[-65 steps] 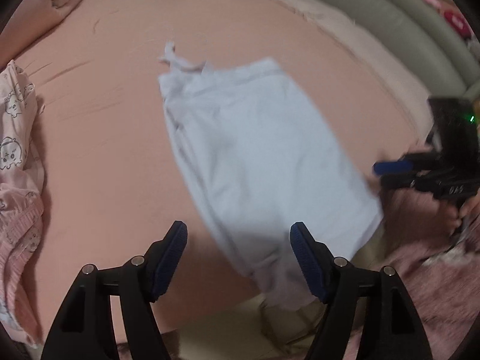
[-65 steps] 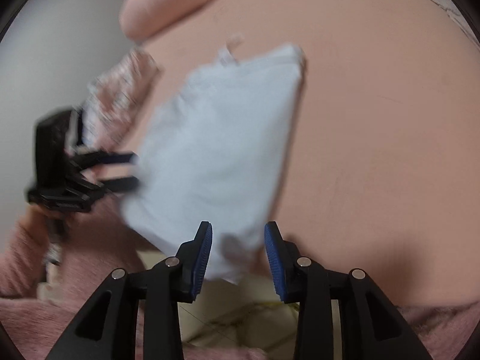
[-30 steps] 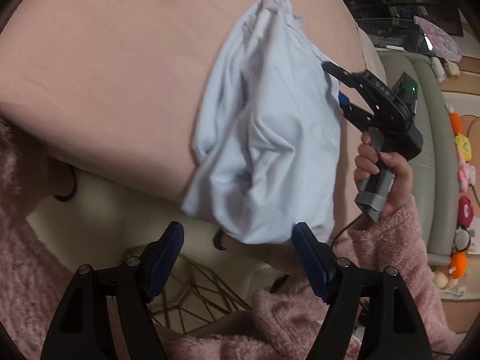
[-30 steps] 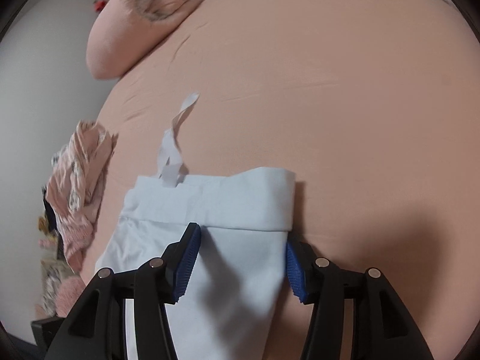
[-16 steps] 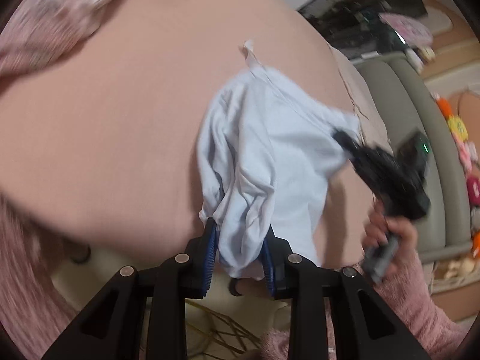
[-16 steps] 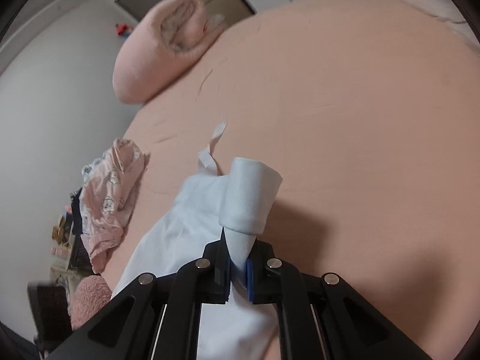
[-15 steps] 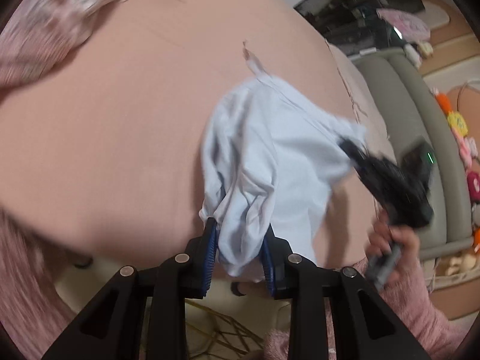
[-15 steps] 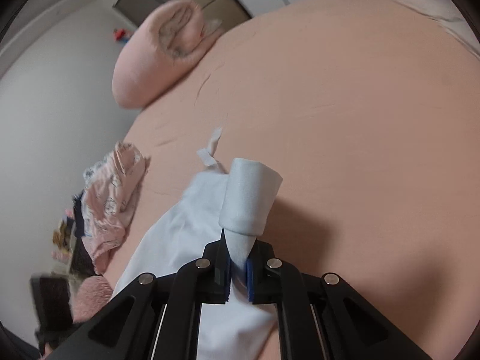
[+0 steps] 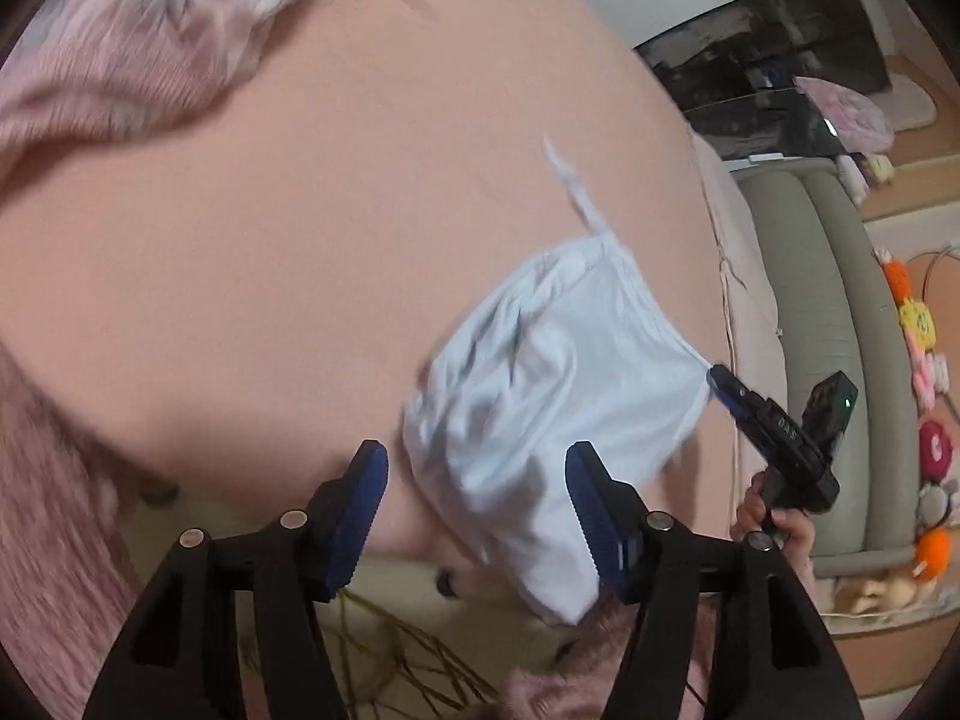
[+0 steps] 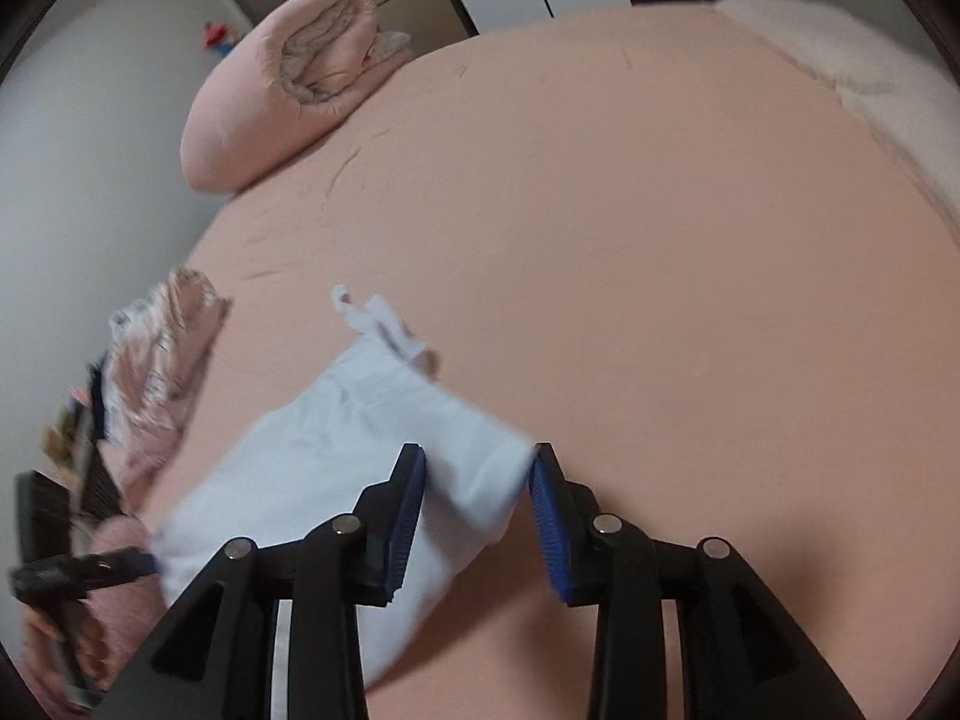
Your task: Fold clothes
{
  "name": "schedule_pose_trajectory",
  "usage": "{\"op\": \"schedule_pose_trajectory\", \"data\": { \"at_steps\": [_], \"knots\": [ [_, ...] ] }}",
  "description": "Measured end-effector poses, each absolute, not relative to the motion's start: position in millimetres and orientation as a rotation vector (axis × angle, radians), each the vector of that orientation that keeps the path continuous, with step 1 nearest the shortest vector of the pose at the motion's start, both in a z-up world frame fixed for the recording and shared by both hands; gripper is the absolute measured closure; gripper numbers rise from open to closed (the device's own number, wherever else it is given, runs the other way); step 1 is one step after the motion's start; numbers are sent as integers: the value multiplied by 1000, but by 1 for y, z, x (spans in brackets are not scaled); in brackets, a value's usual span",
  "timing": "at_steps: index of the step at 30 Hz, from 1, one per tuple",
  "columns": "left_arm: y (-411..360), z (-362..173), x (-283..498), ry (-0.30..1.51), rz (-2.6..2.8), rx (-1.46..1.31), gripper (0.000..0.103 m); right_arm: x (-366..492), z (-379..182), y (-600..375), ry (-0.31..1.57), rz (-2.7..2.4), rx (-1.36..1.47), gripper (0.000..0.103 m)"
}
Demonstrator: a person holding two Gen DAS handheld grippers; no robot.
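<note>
- Pale blue garment (image 9: 558,396) lay crumpled near the close edge of the pink bed sheet (image 9: 270,252), one end hanging over the edge; a white drawstring (image 9: 570,186) trailed from its far end
- Left gripper (image 9: 477,519): jaws were opening, blue pads standing clear on either side of the hanging cloth; cloth sat between them but neither pad pressed on it, so nothing was held
- Right gripper (image 10: 477,519): jaws were opening too; the garment's corner (image 10: 480,468) lay between the pads, brushing them at most, not pinched
- Handling, judged: thin, light, limp fabric; it would sag and bunch wherever unsupported, slide easily on the sheet, and not break
- Best hold, judged: two corners of one hem or the waistband edge, pinching both layers so the piece can be drawn flat; the drawstring was a poor hold, likely to pull through
- Surroundings: patterned pink clothes (image 10: 156,372) were heaped near the garment on the left side, a rolled pink quilt (image 10: 288,78) lay at the far corner, well apart
- Grey padded headboard (image 9: 840,330) and soft toys (image 9: 924,360) stood beyond the bed
- Open sheet beyond the garment was unobstructed; judged the only hindrance was the overhang at the edge, which could drag the cloth off
</note>
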State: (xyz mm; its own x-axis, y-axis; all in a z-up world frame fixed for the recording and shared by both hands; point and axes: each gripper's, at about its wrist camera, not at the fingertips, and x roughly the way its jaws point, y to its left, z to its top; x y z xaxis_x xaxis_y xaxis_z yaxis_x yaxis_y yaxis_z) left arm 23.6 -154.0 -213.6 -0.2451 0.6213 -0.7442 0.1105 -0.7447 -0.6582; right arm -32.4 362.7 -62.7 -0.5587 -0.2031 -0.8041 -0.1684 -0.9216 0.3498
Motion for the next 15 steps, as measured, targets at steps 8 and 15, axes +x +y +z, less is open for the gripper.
{"op": "schedule_pose_trajectory", "data": {
  "at_steps": [8,15],
  "knots": [
    [-122,-235,43,-976,2129,-1663,44,-77,-88,369,-588,-2369,1501,44],
    [-137,-229,64,-1134,2197,-1674,38,-109,-115,342,-309,-2106,1669,44]
  ]
}}
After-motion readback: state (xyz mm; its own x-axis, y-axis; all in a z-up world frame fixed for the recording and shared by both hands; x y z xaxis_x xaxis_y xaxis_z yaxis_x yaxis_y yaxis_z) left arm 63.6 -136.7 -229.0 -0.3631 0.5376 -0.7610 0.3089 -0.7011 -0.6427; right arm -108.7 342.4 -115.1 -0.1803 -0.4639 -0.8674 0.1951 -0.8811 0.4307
